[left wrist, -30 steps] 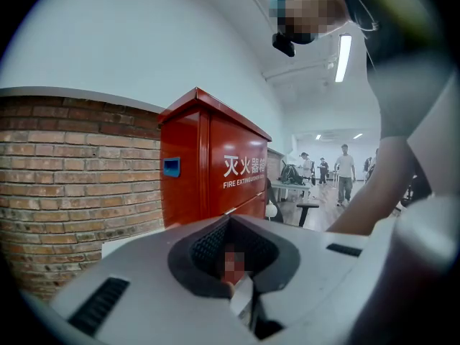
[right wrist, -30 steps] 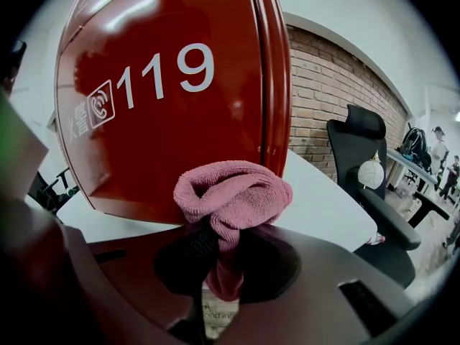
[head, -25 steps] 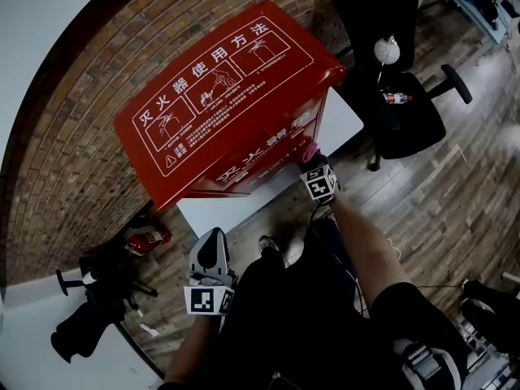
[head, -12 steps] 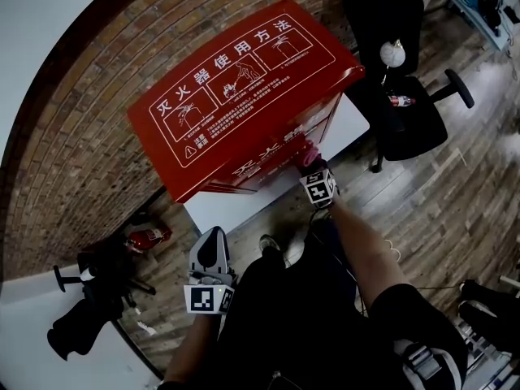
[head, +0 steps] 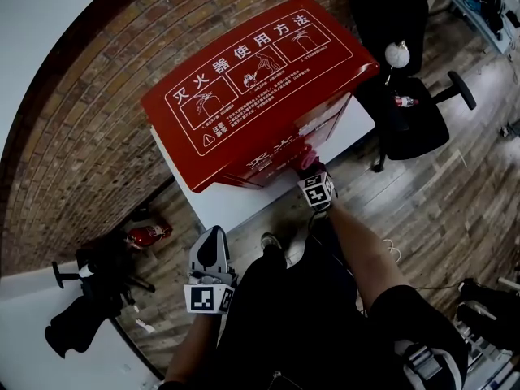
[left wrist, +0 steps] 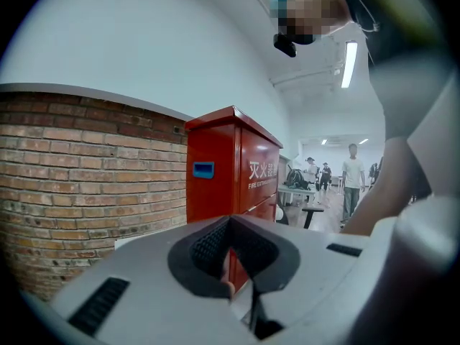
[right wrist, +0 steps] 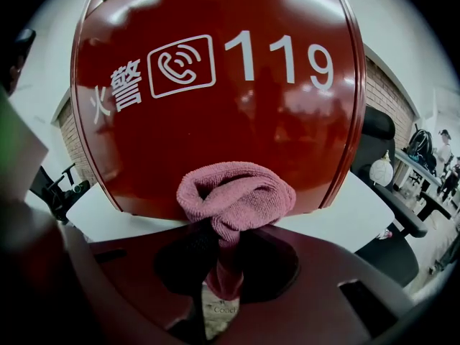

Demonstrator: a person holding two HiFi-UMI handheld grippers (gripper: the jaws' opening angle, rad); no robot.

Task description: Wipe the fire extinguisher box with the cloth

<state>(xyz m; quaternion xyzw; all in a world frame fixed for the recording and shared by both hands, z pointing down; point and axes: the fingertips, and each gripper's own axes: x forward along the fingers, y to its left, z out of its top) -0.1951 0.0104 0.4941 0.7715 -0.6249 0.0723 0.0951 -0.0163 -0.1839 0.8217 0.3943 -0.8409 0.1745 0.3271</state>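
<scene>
As the right gripper (right wrist: 226, 268), clamped on a pink cloth (right wrist: 236, 196), meets the lower front of the red fire extinguisher box (head: 260, 80), wiping appears under way; a sweep across that face should follow. Meanwhile the left gripper (left wrist: 231, 272) hangs closed, empty.

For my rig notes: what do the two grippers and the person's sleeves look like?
The left gripper has a rounded light grey body; the right gripper shows darker. Each carries a cube with black-and-white square markers, and black jaw pads. The right sleeve is dark.
</scene>
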